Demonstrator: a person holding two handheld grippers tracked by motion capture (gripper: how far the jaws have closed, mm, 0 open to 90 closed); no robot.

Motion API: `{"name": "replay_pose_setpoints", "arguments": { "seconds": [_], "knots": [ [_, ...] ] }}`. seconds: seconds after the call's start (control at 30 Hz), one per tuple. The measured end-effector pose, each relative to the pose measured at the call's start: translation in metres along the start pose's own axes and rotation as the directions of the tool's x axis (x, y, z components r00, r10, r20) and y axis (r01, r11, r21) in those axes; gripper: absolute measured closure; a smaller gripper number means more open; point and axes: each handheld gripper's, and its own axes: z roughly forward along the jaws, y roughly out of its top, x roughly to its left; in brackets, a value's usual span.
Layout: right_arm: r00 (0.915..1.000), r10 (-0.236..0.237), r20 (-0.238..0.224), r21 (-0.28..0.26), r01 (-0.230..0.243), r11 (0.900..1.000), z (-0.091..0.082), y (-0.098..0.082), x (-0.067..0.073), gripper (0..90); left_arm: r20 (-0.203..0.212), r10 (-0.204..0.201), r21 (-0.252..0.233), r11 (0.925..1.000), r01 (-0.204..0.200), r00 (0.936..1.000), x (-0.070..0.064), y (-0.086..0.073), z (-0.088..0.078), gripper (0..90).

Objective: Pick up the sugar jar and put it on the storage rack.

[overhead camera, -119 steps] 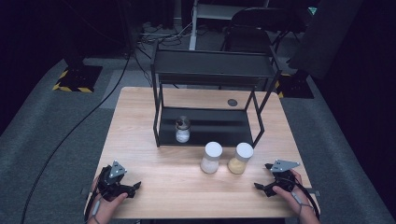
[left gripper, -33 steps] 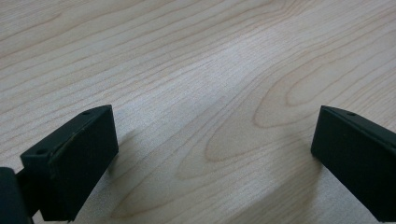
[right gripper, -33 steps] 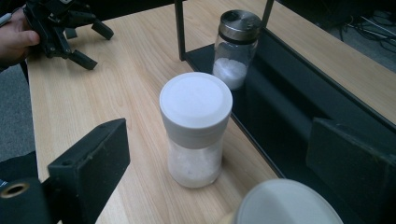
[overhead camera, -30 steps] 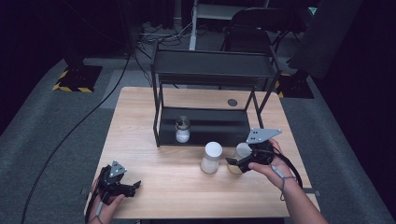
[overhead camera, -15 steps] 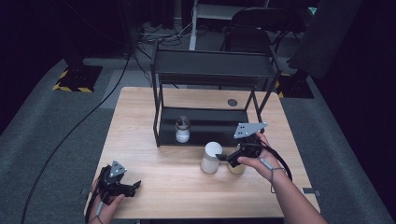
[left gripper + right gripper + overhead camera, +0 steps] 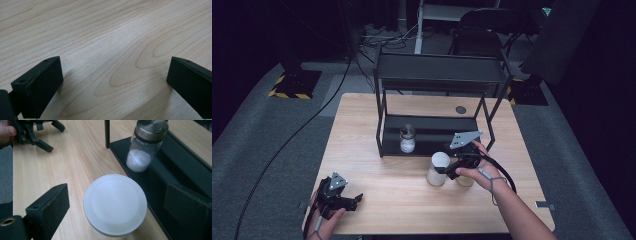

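Note:
A white-lidded jar [image 6: 439,167] [image 6: 115,203] of pale powder stands on the wooden table [image 6: 362,130], in front of a black rack. My right gripper [image 6: 444,169] [image 6: 120,195] reaches it from the right. Its jaws are open on either side of the lid, with a gap at each side. A second jar [image 6: 465,181] with yellowish contents is mostly hidden under the right hand. A glass shaker [image 6: 407,139] [image 6: 146,147] with a metal cap and white grains stands on the rack's lower shelf. My left gripper [image 6: 354,199] [image 6: 112,75] rests open and empty at the table's front left.
The black two-tier rack [image 6: 437,75] takes up the middle back of the table, and its lower shelf edge [image 6: 140,195] runs close beside the white-lidded jar. A small dark disc [image 6: 460,109] lies behind the rack. In the right gripper view the left gripper [image 6: 37,132] shows far off.
My right gripper has moved left from beside the yellowish jar, and its jaws now flank the white-lidded jar. The left gripper has stayed put.

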Motion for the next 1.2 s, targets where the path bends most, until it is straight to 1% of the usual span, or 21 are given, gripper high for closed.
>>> {"name": "replay_pose_setpoints", "arguments": {
  "seconds": [0.13,0.23,0.3,0.47,0.53,0.63,0.83,0.93,1.2],
  "knots": [
    [0.9999,-0.007,-0.008,0.036,0.007,0.999,0.006,0.005,0.000,9.3,0.000,0.000,0.000,1.0000,0.000,1.0000,0.000,0.000,0.000,0.5],
    [0.9997,-0.022,-0.014,0.062,0.023,0.998,0.010,0.009,0.000,15.6,0.000,0.000,0.000,1.0000,0.000,1.0000,0.000,0.000,0.000,0.5],
    [0.9996,-0.027,-0.009,0.078,0.028,0.997,0.012,0.011,0.001,17.3,0.000,0.000,0.000,1.0000,0.000,1.0000,0.000,0.000,0.000,0.5],
    [0.9991,-0.041,-0.005,0.136,0.041,0.990,0.018,0.018,0.002,29.0,0.000,0.000,0.000,1.0000,0.000,1.0000,0.000,0.000,0.000,0.5],
    [0.9987,-0.051,-0.001,0.151,0.051,0.987,0.019,0.020,0.003,32.7,0.000,0.000,0.000,1.0000,0.000,1.0000,0.000,0.000,0.000,0.5],
    [0.9988,-0.048,-0.010,0.151,0.049,0.987,0.018,0.021,0.000,33.2,0.000,0.000,0.000,1.0000,0.000,1.0000,0.000,0.000,0.000,0.5],
    [0.9976,-0.067,-0.015,0.158,0.069,0.985,0.018,0.024,0.001,33.4,0.000,0.000,0.000,1.0000,0.000,1.0000,0.000,0.000,0.000,0.5],
    [0.9974,-0.070,-0.018,0.148,0.072,0.986,0.017,0.025,0.000,33.4,0.000,0.000,0.000,1.0000,0.000,1.0000,0.000,0.000,0.000,0.5],
    [0.9967,-0.080,-0.014,0.125,0.082,0.989,0.004,0.038,-0.004,33.5,0.000,0.000,0.000,1.0000,0.000,1.0000,0.000,0.000,0.000,0.5]
  ]
}}
